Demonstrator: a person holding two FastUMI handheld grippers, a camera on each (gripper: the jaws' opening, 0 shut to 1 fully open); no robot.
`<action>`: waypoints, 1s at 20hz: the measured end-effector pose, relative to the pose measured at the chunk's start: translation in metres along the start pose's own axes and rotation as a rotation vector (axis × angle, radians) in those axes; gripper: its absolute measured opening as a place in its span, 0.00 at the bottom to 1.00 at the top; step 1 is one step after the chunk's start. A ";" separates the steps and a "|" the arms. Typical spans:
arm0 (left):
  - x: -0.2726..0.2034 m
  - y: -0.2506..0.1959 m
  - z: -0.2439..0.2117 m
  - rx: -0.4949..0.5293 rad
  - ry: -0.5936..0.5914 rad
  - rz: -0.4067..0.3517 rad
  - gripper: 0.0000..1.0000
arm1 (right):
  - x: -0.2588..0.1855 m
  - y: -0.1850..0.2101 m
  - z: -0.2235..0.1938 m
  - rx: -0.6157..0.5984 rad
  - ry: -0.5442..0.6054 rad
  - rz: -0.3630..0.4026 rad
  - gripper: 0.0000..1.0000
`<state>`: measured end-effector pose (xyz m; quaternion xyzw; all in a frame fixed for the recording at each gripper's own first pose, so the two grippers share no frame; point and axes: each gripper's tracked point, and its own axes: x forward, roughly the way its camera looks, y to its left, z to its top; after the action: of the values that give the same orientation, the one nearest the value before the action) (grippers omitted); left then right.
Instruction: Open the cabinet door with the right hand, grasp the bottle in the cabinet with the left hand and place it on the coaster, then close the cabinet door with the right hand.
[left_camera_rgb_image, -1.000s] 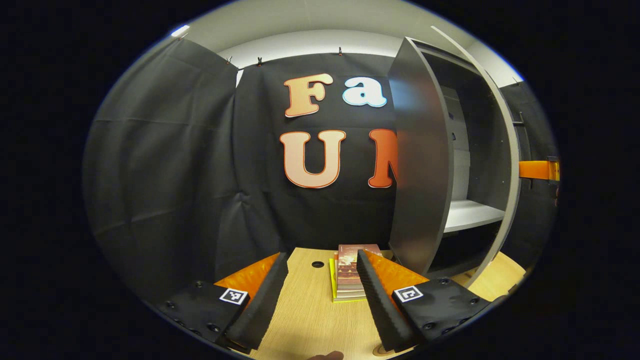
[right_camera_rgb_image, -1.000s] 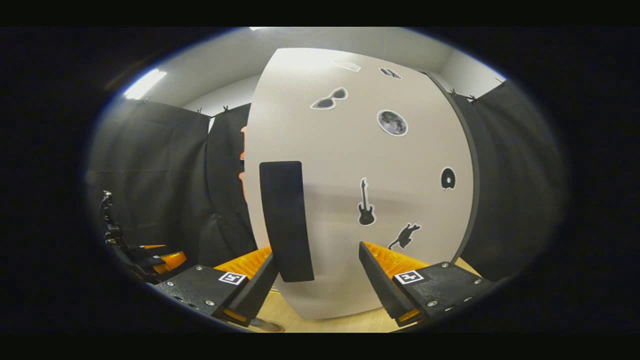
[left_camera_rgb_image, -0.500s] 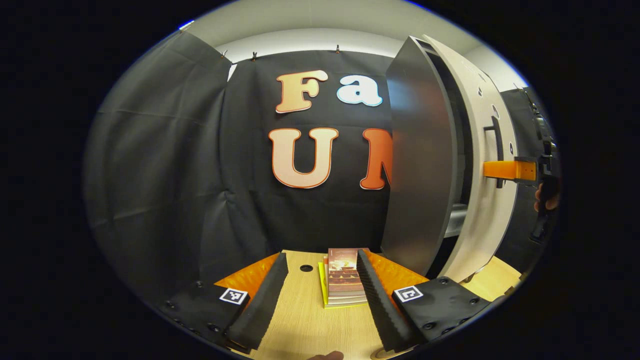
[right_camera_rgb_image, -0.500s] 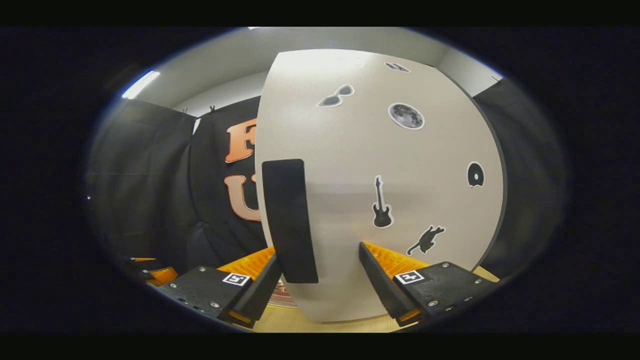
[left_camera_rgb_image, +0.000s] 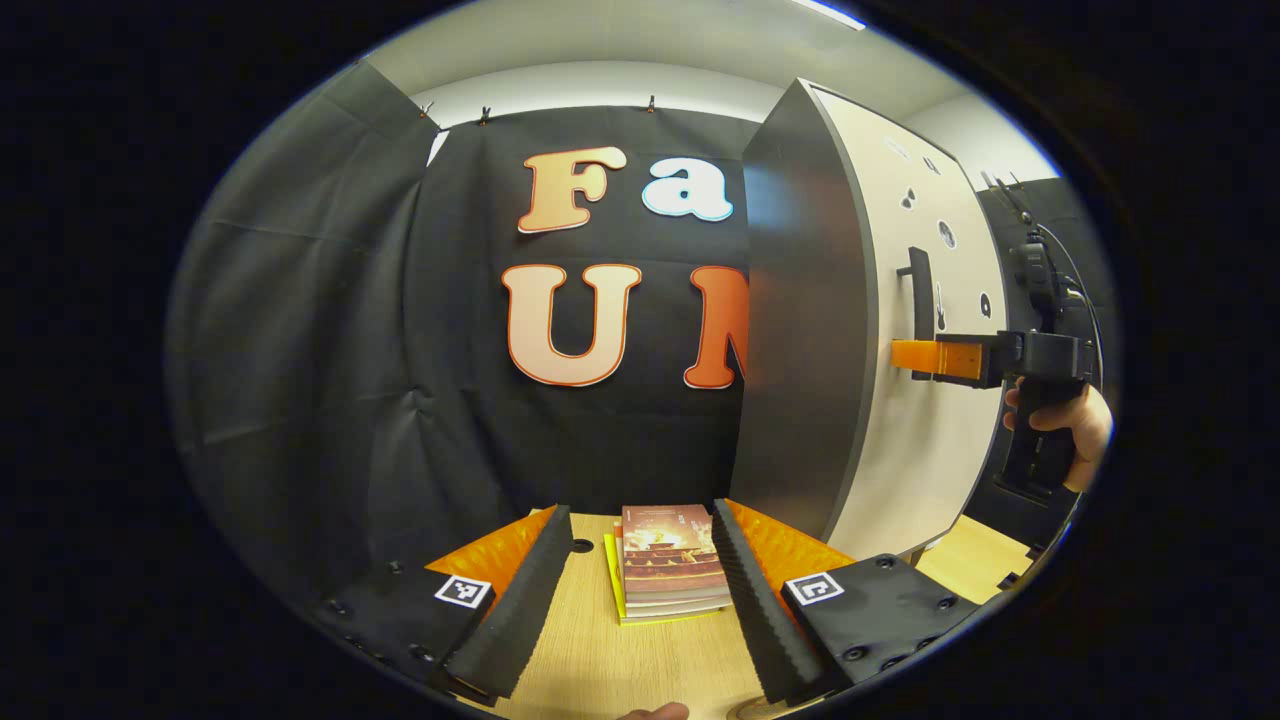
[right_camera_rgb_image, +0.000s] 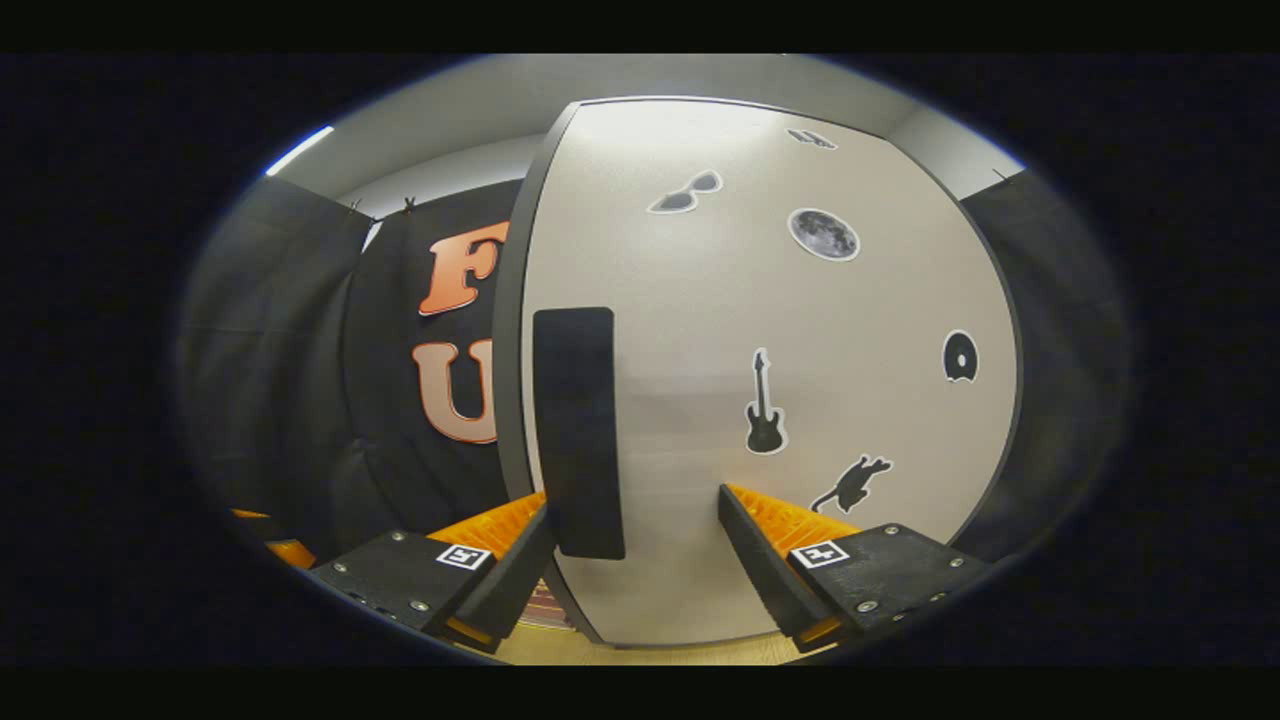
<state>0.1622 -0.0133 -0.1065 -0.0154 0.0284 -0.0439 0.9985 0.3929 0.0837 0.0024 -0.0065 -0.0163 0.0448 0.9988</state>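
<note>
Right gripper (right_camera_rgb_image: 635, 545) at the cabinet door (right_camera_rgb_image: 760, 330), jaws apart around its black handle (right_camera_rgb_image: 577, 430).
Left gripper (left_camera_rgb_image: 635, 600), jaws apart and empty, hovers over books (left_camera_rgb_image: 668, 560) on the tabletop (left_camera_rgb_image: 640, 660).

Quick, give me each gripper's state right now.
Left gripper: open, holding nothing, above the table near the books.
Right gripper: open, fingers either side of the cabinet door handle, not clamped.

Black cloth walls (left_camera_rgb_image: 330, 330) hang clipped below a white ceiling (left_camera_rgb_image: 640, 40); a wooden table (left_camera_rgb_image: 610, 660) carries stacked books (left_camera_rgb_image: 668, 565).
</note>
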 end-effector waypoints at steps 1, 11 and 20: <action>-0.003 -0.001 0.003 0.001 -0.003 0.004 0.90 | 0.001 0.001 0.000 0.003 0.000 0.003 0.93; -0.072 -0.018 0.027 -0.002 -0.020 0.075 0.91 | -0.102 0.004 0.015 0.056 -0.001 0.074 0.94; -0.196 -0.063 0.054 0.031 -0.048 0.102 0.91 | -0.296 -0.036 0.012 0.034 0.023 0.010 0.94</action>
<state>-0.0346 -0.0568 -0.0394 0.0003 0.0043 0.0070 1.0000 0.1008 0.0212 0.0051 0.0099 -0.0039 0.0498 0.9987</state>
